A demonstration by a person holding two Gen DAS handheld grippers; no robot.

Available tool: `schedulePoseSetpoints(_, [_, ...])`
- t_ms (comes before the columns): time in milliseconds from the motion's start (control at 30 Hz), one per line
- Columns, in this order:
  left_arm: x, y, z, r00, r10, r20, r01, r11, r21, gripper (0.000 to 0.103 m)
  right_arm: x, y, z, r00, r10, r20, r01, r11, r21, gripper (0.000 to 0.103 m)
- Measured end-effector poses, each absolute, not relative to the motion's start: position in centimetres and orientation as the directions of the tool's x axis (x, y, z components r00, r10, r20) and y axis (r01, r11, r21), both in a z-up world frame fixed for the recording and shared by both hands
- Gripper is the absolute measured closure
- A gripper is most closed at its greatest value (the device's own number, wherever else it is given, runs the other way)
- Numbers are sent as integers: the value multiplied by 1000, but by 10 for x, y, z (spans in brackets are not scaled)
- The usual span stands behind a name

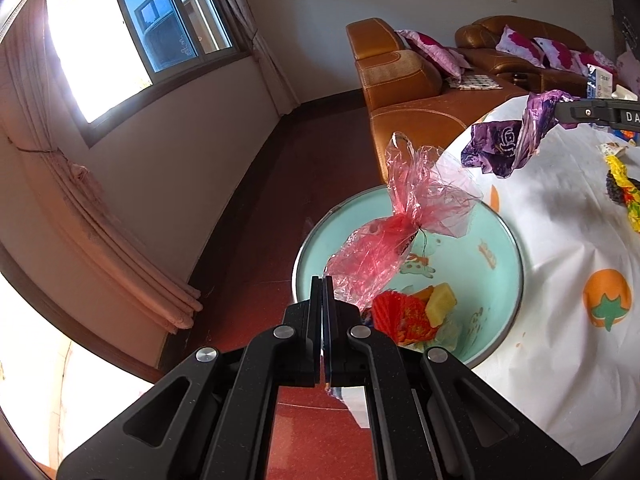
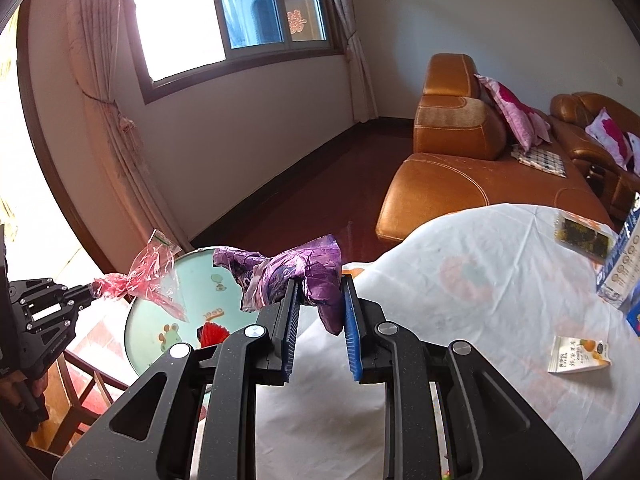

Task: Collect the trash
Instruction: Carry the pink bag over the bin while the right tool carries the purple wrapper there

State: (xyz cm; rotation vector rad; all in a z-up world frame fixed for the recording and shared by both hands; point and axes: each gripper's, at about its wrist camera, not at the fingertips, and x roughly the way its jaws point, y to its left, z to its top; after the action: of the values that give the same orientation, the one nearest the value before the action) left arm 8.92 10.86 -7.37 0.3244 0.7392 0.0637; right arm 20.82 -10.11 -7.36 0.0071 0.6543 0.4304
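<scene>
My left gripper is shut on a crumpled red transparent plastic bag, which hangs over a mint-green basin beside the table. In the right wrist view the same left gripper holds that red bag above the basin. My right gripper is shut on a crumpled purple wrapper at the table's left edge; the wrapper dangles from its fingers in the left wrist view. Red, orange and yellow scraps lie in the basin.
The table wears a white cloth with orange prints. On it lie a small snack packet, a dark clear packet, a blue carton and a yellow wrapper. An orange leather sofa stands behind. A wooden chair bears the basin.
</scene>
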Motion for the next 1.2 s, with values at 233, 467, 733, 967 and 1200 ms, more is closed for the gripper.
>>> schedulePoseSetpoints(233, [88,113,-75,733,180,-656,46,949,311,103,212,-81,-77,690,406,-599,-418,899,128,82])
schedulePoseSetpoints(467, [90,119,-76,721,206,-662,19,949,316,103,217,-67,-80,675,421,-606,-442,888,124,82])
schedulePoseSetpoints(733, [90,126,-77,717,219,-662,2,949,315,103,222,-51,-88,650,436,-623,-473,873,117,81])
schedulePoseSetpoints(967, [92,131,-78,713,220,-666,-3,951,310,103,222,-45,-87,645,441,-625,-483,868,115,81])
schedulePoseSetpoints(1200, [92,133,-78,714,221,-665,-8,951,308,103,223,-44,-87,643,442,-626,-486,867,114,81])
